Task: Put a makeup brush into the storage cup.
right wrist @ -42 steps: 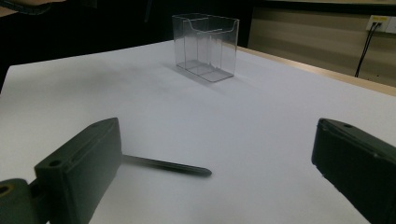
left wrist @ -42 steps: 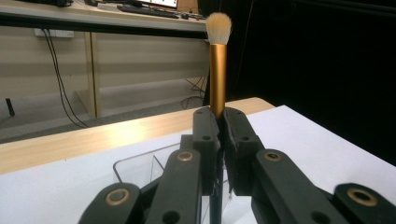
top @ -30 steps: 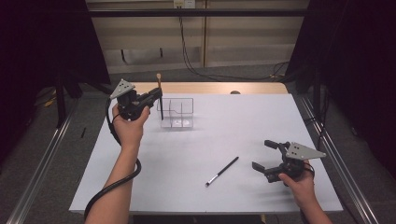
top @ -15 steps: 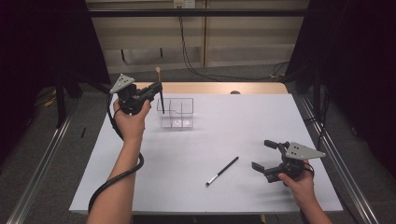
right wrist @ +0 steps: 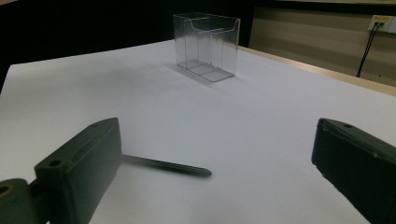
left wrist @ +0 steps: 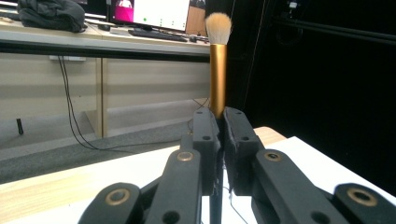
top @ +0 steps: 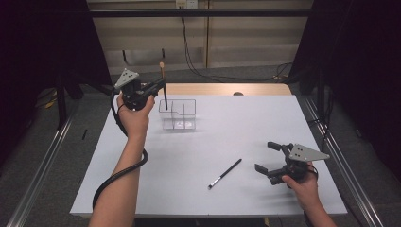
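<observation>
My left gripper [top: 160, 86] is shut on a makeup brush [top: 164, 90] with a gold ferrule and pale bristles [left wrist: 218, 28], held upright, bristles up. Its black handle hangs just above the left rear corner of a clear plastic organizer [top: 178, 114] with compartments. In the left gripper view the jaws clamp the brush [left wrist: 217, 74] at the base of the ferrule. A second, thin black brush [top: 225, 173] lies flat on the white table [top: 236, 127]. My right gripper [top: 267, 158] stands open to the right of it, near the table's front right. The organizer [right wrist: 207, 45] and thin brush [right wrist: 168, 165] show ahead of its jaws.
A wooden strip [top: 227, 89] runs along the table's far edge. Metal rails [top: 331, 156] flank both sides. Cables [top: 189, 52] hang behind the table. The left gripper's cable [top: 118, 175] loops beside the forearm.
My left gripper has lifted slightly and carried the brush right, toward the organizer's left rear corner. The right gripper and the thin brush have stayed put.
</observation>
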`<state>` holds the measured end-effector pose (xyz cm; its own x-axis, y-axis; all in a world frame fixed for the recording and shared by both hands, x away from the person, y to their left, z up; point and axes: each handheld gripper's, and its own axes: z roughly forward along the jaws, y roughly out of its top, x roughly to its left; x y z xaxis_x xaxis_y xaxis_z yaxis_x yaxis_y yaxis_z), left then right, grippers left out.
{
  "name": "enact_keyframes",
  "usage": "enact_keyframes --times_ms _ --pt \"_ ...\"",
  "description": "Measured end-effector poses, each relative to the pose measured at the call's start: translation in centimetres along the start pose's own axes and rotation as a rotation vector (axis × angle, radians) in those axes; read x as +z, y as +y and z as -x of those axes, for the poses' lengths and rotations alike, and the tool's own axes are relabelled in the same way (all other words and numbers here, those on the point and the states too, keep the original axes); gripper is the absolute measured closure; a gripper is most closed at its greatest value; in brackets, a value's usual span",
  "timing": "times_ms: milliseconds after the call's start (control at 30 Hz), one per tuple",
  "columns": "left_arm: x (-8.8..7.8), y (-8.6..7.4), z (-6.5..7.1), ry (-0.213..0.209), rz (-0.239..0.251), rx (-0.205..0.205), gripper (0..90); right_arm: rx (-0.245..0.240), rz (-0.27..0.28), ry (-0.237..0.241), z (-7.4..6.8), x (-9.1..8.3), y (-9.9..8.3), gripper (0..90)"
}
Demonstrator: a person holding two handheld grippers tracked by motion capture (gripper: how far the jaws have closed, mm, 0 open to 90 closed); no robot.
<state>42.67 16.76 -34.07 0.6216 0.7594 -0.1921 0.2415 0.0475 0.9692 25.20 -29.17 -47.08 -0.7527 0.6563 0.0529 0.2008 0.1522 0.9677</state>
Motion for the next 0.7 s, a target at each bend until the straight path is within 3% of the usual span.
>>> enact_keyframes --times_ms 700 --pt "1.2 0.7 -0.6 0.028 0.009 0.007 84.2 0.002 0.001 -0.001 0.0 0.0 0.0 1.2"
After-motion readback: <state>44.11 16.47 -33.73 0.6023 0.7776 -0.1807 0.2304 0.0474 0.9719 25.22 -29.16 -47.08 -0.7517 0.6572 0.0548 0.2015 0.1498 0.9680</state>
